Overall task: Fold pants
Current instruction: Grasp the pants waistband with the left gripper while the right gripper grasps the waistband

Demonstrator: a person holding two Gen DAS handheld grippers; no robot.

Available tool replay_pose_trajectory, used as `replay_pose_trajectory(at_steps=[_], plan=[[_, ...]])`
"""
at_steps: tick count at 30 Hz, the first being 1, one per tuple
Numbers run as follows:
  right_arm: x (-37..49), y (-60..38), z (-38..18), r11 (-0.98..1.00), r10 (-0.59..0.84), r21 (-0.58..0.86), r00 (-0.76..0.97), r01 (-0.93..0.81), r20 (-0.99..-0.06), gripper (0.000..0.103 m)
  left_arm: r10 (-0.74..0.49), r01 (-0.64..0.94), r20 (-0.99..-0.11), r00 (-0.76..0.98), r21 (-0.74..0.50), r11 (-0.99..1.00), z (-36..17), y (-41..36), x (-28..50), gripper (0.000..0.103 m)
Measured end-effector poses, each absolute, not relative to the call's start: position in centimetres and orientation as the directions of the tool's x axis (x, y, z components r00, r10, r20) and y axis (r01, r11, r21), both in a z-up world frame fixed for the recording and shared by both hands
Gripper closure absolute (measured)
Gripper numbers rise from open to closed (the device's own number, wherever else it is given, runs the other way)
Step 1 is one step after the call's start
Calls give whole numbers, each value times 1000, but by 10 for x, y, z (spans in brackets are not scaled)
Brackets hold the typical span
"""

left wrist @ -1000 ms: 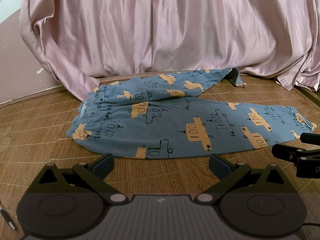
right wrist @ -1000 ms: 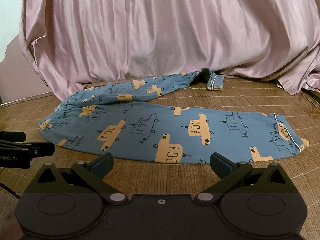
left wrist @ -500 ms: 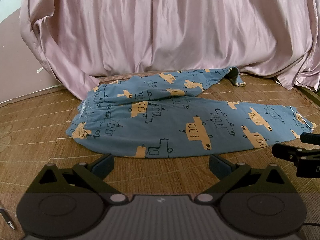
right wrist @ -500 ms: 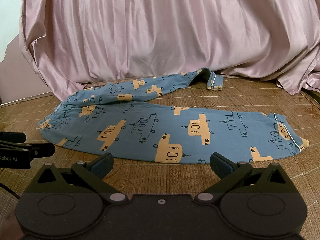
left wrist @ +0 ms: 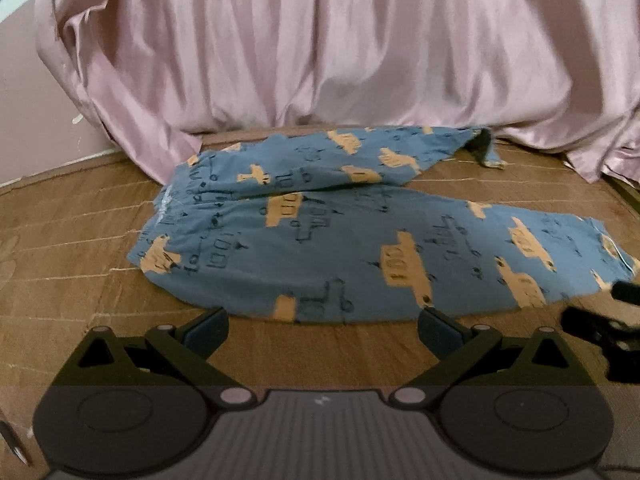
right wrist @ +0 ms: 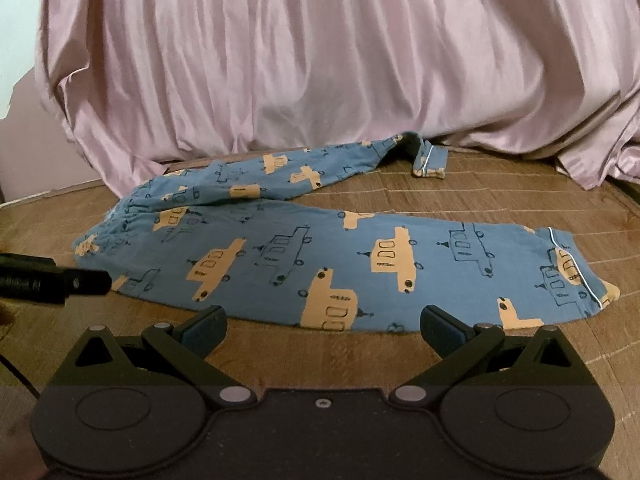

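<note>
Two grippers hover low over the near edge of the woven mat point(right wrist: 500, 196), and both have crept forward in the last second: the pants point(right wrist: 320, 264) now fill more of each view, and the left wrist view is smeared with motion. The left gripper point(left wrist: 322, 330) has its fingers spread wide with nothing between them, and its tips sit just short of the near hem of the cloth. The right gripper point(right wrist: 322, 328) is likewise spread wide and empty, its tips just at the front edge of the near leg.

Beyond them the pants lie flat across the middle of the mat, waistband point(left wrist: 168, 216) toward the left edge, the near leg running right to its cuff point(right wrist: 576, 276). The far leg angles away toward the back edge, and its cuff point(right wrist: 430, 160) is turned over on itself. Behind that, a pink curtain point(right wrist: 320, 60) hangs down to the back of the mat.

No fold is made yet. The advance looks like the approach to a first grasp, probably to bring one leg over the other. The splayed far leg and its flipped cuff will need straightening, or the fold will come out crooked.
</note>
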State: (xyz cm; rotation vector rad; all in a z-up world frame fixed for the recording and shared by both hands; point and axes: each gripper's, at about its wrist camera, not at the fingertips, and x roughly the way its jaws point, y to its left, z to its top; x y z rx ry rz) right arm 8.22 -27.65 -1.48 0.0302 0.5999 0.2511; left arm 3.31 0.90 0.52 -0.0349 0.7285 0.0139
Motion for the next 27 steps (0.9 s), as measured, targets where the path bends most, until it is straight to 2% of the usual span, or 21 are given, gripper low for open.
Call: replay_pose_trajectory(at_steps=[3, 5, 9, 13, 17, 21, 24, 27], plan=[[101, -283, -4, 963, 258, 84, 786, -256, -562, 0, -4, -58, -668, 744, -70, 996, 19, 22, 59, 0], [112, -286, 6, 953, 272, 42, 786, -301, -554, 0, -4, -44, -663, 749, -56, 997, 31, 29, 80, 0], [155, -284, 23, 918, 285, -82, 790, -388, -543, 0, 29, 14, -617, 786, 65, 998, 55, 38, 124, 0], [226, -283, 34, 879, 312, -142, 774, -455, -551, 0, 81, 51, -592, 802, 204, 978, 68, 51, 183, 0], [314, -273, 42, 825, 349, -181, 735, -536, -582, 1, 89, 79, -636, 767, 231, 970, 62, 72, 248, 0], [403, -248, 37, 738, 376, -212, 651, -641, -660, 1, 51, 168, -700, 712, 240, 956, 36, 95, 308, 1], [456, -232, 31, 740, 362, -181, 610, -648, -705, 4, 56, 206, -733, 678, 263, 943, 14, 109, 336, 10], [496, -218, 21, 733, 375, -128, 554, -668, -743, 15, 20, 240, -763, 646, 229, 943, 0, 123, 353, 20]])
